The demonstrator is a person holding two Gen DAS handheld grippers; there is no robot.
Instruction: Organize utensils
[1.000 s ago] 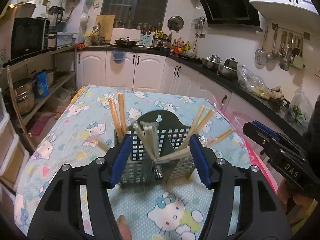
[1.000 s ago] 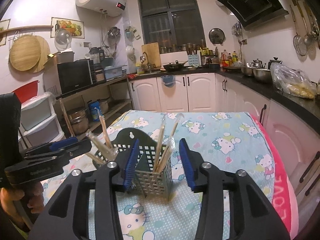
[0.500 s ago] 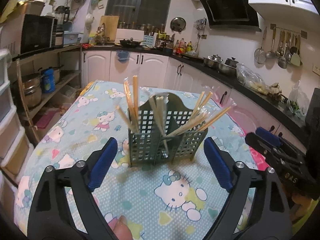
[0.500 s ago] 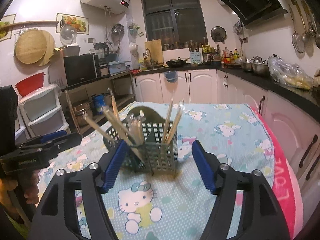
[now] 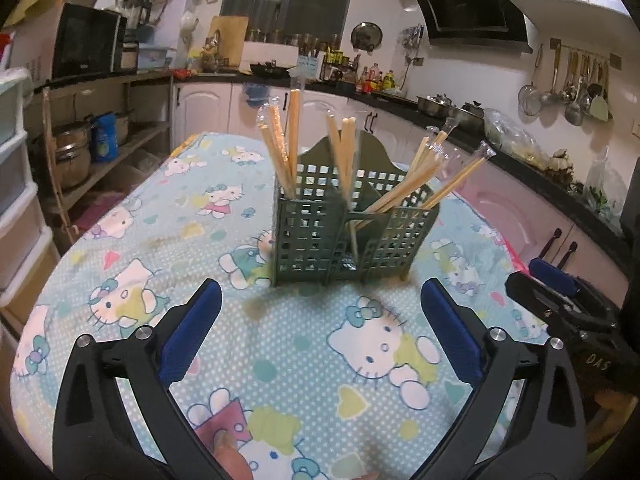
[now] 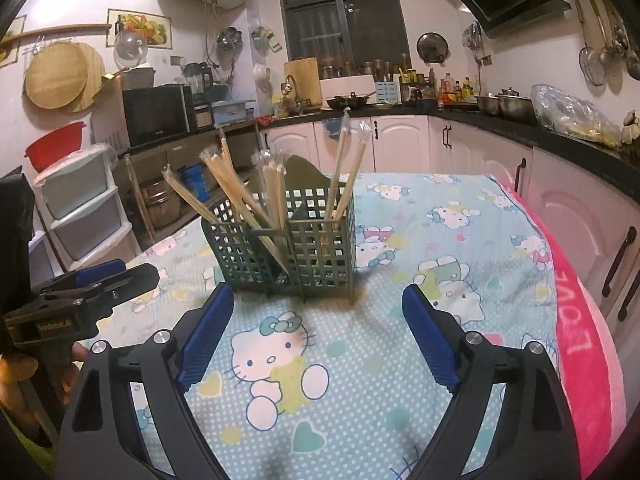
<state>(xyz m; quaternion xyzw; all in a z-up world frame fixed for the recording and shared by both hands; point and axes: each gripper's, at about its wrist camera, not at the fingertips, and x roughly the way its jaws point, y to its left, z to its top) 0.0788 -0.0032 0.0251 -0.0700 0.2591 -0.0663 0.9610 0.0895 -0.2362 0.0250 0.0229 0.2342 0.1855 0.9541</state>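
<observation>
Now both grippers stand back from the green utensil holder, whereas a second ago each had the holder between its blue pads; the holder, then close up against the cameras, lies ahead of the fingertips with bare tablecloth between. The jaws of both tools have just been opening, and nothing is between them.

Left gripper: jaws spread wide apart, empty, touching nothing; the cartoon-cat tablecloth shows in the gap. The holder stands straight ahead of it, just beyond the fingertips, upright on the cloth.

Right gripper: jaws likewise wide apart, empty, clear of the holder, which stands ahead and a little to the left of its centre line.

Utensil holder: a slotted box with compartments, a raised back plate and wrapped wooden chopsticks leaning out of the compartments in several bundles. In the left wrist view one bundle fans out to the right; in the right wrist view a bundle leans to the left.

Each tool appears at the edge of the other's view: the right gripper at the left camera's right margin, the left gripper at the right camera's left margin, a hand beneath it.
</observation>
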